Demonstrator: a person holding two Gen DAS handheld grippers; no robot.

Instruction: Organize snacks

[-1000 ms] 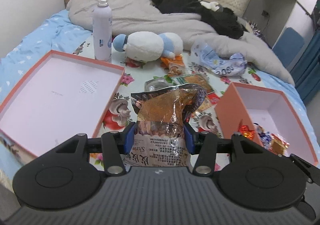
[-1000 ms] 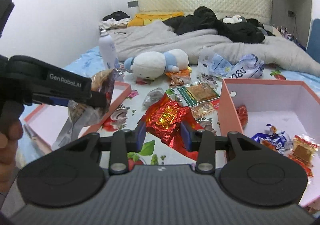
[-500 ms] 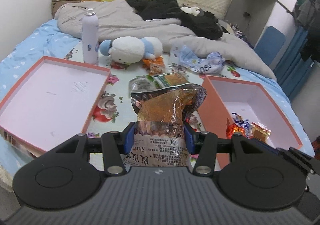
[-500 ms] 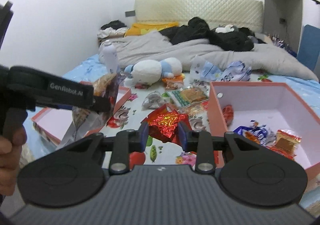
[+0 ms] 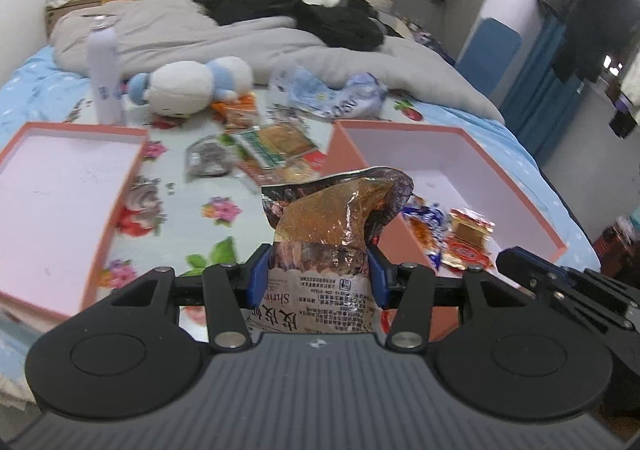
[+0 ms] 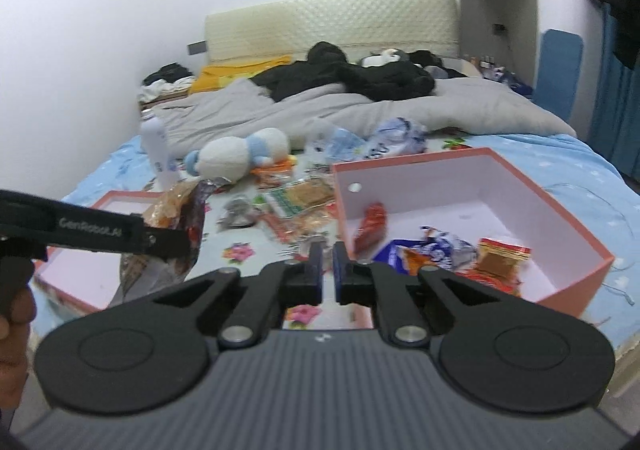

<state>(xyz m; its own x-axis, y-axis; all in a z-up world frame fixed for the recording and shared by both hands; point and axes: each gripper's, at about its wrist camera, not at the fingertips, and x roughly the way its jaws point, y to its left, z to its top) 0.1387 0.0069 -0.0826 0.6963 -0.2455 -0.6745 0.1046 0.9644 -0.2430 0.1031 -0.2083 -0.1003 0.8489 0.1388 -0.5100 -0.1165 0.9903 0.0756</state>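
My left gripper is shut on a crinkled brown shrimp snack bag, held upright above the flowered bedsheet, just left of the salmon-pink box. In the right wrist view that bag hangs from the left gripper at the left. My right gripper is shut with nothing between its fingers, at the near left wall of the same box. A red foil packet, blurred, sits inside the box against that wall, beside several wrapped snacks.
A shallow pink lid lies on the left. Loose snack packs are scattered between it and the box. Behind them are a plush toy, a white spray bottle, a crumpled blue bag and a grey duvet.
My right gripper let go of the red foil packet and closed; the packet now lies in the box. Both grippers shifted right toward the box, the left still holding the bag.
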